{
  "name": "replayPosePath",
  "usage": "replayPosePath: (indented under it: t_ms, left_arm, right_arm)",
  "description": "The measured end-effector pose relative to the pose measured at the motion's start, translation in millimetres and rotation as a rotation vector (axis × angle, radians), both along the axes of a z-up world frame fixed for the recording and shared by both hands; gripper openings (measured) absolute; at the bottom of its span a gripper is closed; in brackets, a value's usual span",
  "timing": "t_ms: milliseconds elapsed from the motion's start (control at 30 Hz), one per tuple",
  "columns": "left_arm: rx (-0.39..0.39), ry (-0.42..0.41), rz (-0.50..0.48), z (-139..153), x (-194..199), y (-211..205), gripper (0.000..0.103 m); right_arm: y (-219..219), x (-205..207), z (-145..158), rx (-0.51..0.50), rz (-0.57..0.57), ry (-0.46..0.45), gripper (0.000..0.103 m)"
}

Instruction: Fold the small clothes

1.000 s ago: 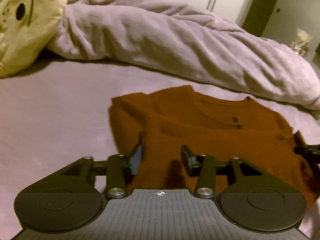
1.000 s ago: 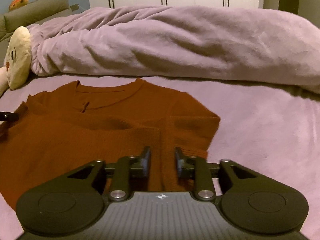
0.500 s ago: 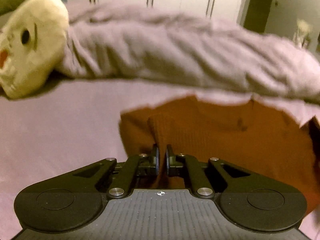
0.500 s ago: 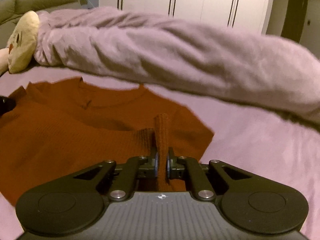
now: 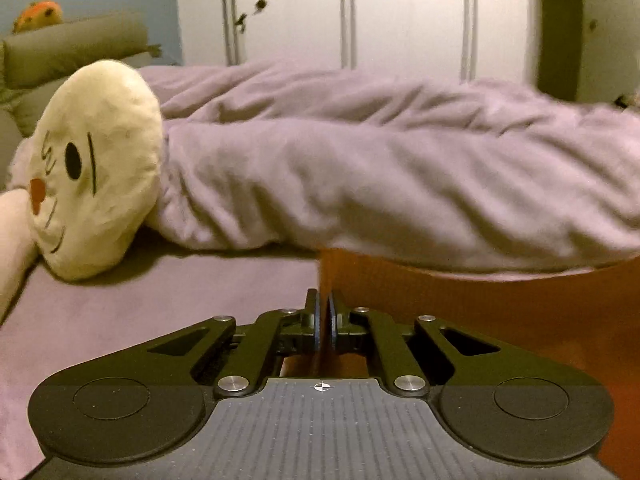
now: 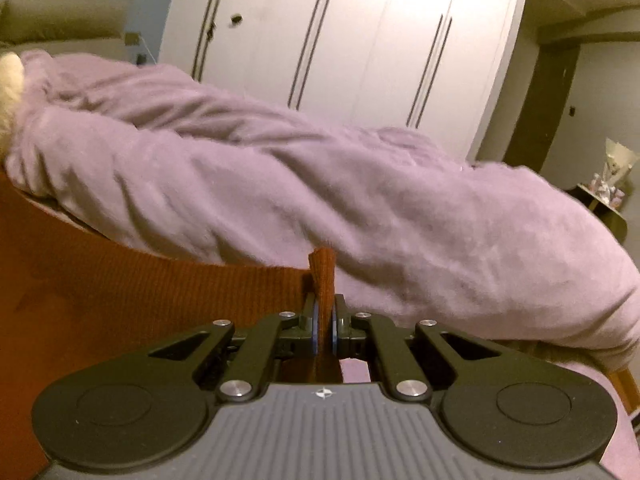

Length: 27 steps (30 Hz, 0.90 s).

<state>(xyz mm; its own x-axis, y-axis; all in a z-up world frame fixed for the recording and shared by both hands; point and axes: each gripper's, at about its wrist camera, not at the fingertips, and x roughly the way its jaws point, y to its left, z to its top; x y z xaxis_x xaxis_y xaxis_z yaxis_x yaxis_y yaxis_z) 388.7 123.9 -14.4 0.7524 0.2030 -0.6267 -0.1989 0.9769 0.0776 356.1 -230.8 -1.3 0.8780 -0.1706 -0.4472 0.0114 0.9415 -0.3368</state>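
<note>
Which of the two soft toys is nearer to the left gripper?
The cream toy on the bed beside the blanket; the orange toy sits far back.

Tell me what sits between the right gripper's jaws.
A pinched fold of the rust-brown sweater, sticking up between the shut jaws of the right gripper; the right wrist view shows it.

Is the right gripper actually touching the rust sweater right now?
Touching. The right wrist view shows the right gripper shut on a pinched fold of the rust sweater, with fabric sticking up between the fingers.
</note>
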Motion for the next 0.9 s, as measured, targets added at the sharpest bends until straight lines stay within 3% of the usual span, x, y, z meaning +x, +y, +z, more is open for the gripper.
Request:
replayPosePath:
  t_ms: [200, 300, 333, 367, 467, 600, 733, 900]
  left_arm:
    - [0.023, 0.123, 0.044, -45.9, 4.6, 3.1, 0.008]
    - [0.047, 0.135, 0.042, -48.6, -3.1, 2.9, 0.023]
    - [0.045, 0.137, 0.042, -46.3, -7.1, 3.4, 0.034]
    - [0.037, 0.134, 0.04, -43.7, -10.6, 4.3, 0.041]
    - [0.015, 0.125, 0.044, -35.0, -25.2, 8.9, 0.051]
    - [-0.068, 0.103, 0.067, -23.0, -68.6, 13.8, 0.063]
    - [-0.16, 0.09, 0.085, -19.6, -120.7, 13.8, 0.072]
    - [-0.179, 0.131, 0.068, -27.1, -158.9, 5.0, 0.074]
  right_arm:
    - [-8.0, 26.4, -51.7, -0.054, -0.057, 0.087, 0.005]
    - [-9.3, 26.9, -66.3, -0.106, -0.099, 0.109, 0.012]
    - [-11.2, 24.2, -64.9, -0.113, -0.122, 0.095, 0.015]
    - [-12.9, 17.3, -61.7, -0.103, -0.132, 0.082, 0.022]
    - [-20.1, -16.0, -48.8, -0.027, -0.116, 0.041, 0.038]
    - [-21.0, -79.4, -40.6, 0.059, -0.068, 0.016, 0.048]
    - [-19.4, -135.7, -49.2, 0.133, -0.021, 0.026, 0.05]
    - [-31.0, -159.0, -60.0, 0.202, -0.08, 0.075, 0.049]
